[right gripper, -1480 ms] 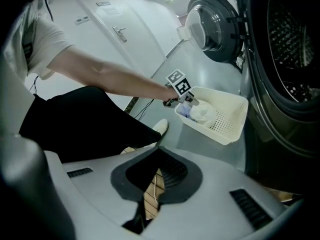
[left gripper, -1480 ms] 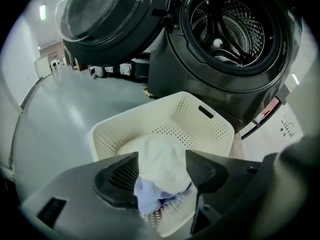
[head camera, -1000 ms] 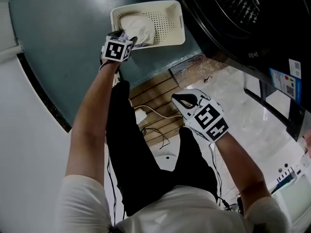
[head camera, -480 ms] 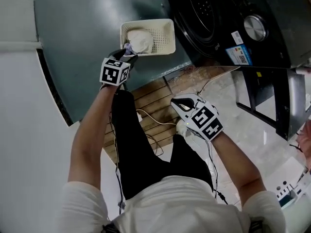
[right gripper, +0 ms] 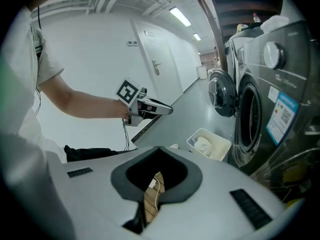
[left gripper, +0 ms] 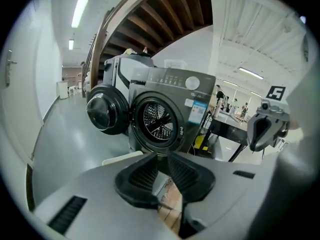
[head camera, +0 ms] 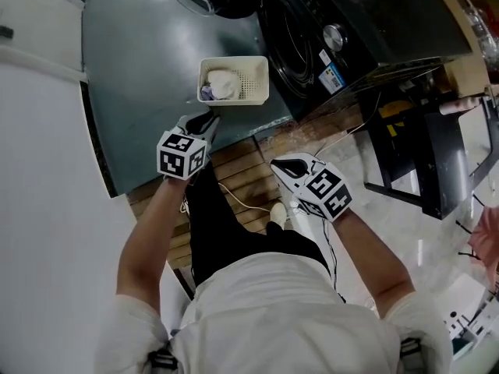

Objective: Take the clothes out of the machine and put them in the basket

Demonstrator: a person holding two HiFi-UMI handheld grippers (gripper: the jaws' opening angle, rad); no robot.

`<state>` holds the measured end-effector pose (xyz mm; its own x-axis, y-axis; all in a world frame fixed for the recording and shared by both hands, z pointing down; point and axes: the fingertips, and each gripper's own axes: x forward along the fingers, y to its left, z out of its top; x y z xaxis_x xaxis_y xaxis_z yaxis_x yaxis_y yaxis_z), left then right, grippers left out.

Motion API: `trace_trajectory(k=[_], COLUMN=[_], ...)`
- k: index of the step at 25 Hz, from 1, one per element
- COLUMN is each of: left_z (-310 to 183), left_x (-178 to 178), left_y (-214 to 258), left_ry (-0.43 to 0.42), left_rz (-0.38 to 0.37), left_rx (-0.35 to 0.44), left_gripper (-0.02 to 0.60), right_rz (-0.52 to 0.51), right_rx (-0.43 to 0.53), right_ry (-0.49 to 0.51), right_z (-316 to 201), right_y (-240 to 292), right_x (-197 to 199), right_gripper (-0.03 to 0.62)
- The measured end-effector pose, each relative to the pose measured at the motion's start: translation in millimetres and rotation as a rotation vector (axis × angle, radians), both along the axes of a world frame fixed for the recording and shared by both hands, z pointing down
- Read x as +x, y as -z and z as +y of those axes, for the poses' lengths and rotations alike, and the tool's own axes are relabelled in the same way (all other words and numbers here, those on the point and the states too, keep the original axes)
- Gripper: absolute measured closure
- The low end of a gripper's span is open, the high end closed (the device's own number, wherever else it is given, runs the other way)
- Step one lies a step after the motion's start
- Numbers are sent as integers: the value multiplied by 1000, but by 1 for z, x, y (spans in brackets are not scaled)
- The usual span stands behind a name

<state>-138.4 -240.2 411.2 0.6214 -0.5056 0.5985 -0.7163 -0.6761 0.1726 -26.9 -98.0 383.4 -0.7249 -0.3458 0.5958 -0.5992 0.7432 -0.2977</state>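
Observation:
The white basket (head camera: 253,68) stands on the grey floor in front of the dark washing machine (head camera: 312,22), with white clothes (head camera: 222,84) lying in it. My left gripper (head camera: 204,121) hangs well above and short of the basket. Its jaws have just been closing and stand a narrow gap apart with nothing between them (left gripper: 162,156). My right gripper (head camera: 287,164) is shut and empty, as its own view shows (right gripper: 159,151). The machine's drum (left gripper: 157,121) stands open beside its door (left gripper: 105,109). In the right gripper view the basket (right gripper: 220,146) sits by the machine.
A black metal stand (head camera: 421,146) is to the right of the machine. A strip of wooden boards (head camera: 234,166) with loose cables (head camera: 242,197) lies under my hands. A white wall (head camera: 39,170) runs along the left.
Both grippers have risen and drawn back from the basket. The left one let go of the cloth, which now lies in the basket. The whole view has pulled away upward.

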Motion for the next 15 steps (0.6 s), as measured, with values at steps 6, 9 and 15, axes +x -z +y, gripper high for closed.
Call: trace_trajectory(k=[6,9,15], left_z=[90,131,196], left_x=[18,32,65], left_y=[69,93,136], left_ry=[7,-13,-71], left_rz=[71,96,143], left_rx=[21,7,0], left_gripper=[581,584,584], right_rz=[-30,-51,-101], right_rx=[37,54,82], right_ry=[-26,-34,-61], right_z=[50,72,109], right_y=[43,63,90], right_x=[22,34,57], right_gripper=[591,591,591])
